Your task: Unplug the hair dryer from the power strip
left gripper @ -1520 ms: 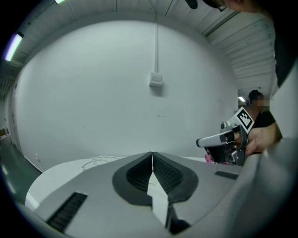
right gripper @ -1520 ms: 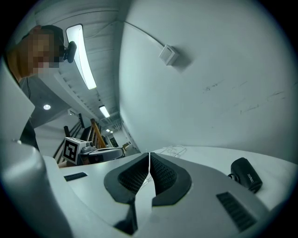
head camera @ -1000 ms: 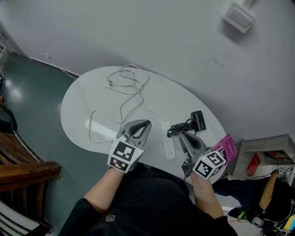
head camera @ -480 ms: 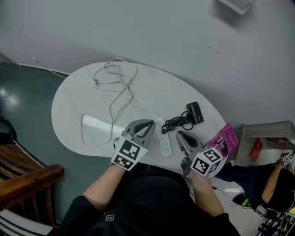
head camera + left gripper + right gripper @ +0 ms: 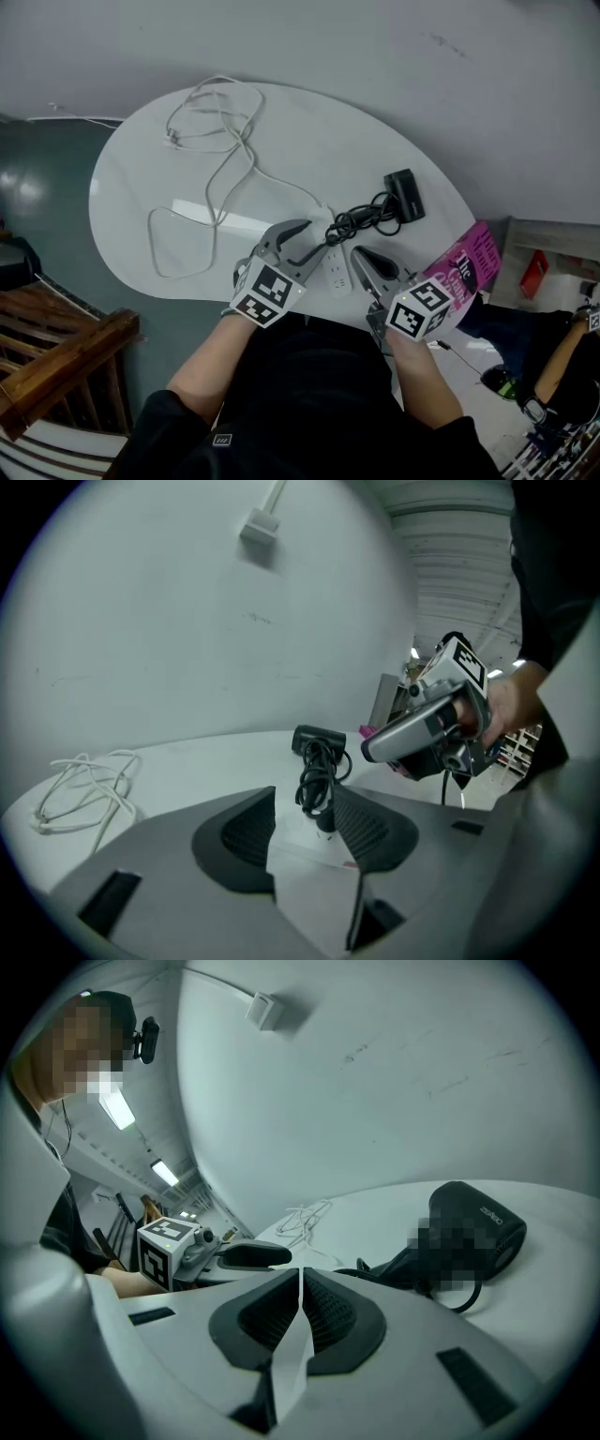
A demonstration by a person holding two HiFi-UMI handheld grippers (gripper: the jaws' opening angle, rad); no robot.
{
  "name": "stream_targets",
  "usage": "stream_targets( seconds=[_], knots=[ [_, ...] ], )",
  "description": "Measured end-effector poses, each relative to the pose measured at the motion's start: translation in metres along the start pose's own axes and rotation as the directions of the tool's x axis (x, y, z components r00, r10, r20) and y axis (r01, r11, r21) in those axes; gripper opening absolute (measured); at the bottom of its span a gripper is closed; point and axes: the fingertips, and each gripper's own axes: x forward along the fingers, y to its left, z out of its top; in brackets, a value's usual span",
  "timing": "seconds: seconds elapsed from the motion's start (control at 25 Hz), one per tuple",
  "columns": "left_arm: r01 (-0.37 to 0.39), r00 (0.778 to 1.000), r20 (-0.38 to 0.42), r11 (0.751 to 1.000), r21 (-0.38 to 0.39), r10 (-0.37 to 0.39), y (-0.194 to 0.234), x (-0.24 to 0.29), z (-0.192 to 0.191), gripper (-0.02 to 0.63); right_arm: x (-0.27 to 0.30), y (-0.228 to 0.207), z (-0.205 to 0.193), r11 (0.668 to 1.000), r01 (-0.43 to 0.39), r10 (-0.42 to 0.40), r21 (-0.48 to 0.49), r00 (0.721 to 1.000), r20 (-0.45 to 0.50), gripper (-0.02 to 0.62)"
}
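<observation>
The white power strip [image 5: 336, 274] lies near the table's front edge. A black plug [image 5: 325, 823] sits in it, and its bundled black cord [image 5: 361, 221] runs to the black hair dryer [image 5: 403, 195] behind. My left gripper [image 5: 314, 240] is open; its jaws have just been opening and now stand on either side of the strip's near end [image 5: 312, 860] without pressing it. My right gripper [image 5: 360, 255] is shut and empty, just right of the strip. In the right gripper view the hair dryer [image 5: 473, 1227] lies ahead to the right of the shut right gripper [image 5: 300, 1274].
A loose white cable [image 5: 211, 122] is coiled on the far left of the white table [image 5: 309, 150]. A pink magazine [image 5: 466, 265] hangs off the table's right edge. Wooden furniture [image 5: 56, 361] stands at lower left, and another person's arm [image 5: 553, 375] shows at far right.
Both grippers have come down toward the table's front edge. The left gripper's jaws, shut before, have opened around the end of the power strip. The right gripper stays shut.
</observation>
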Motion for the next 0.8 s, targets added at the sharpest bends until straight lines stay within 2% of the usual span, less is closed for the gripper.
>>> stream_targets(
  seconds=[0.32, 0.8],
  knots=[
    [0.071, 0.996, -0.067, 0.994, 0.079, -0.066, -0.021, 0.028, -0.034, 0.255, 0.003, -0.003, -0.003, 1.0, -0.017, 0.017, -0.007, 0.999, 0.04, 0.038],
    [0.087, 0.993, -0.083, 0.99, 0.106, -0.079, -0.034, 0.058, -0.043, 0.262, 0.014, -0.014, -0.029, 0.999, -0.002, 0.002, -0.047, 1.0, 0.001, 0.044]
  ],
)
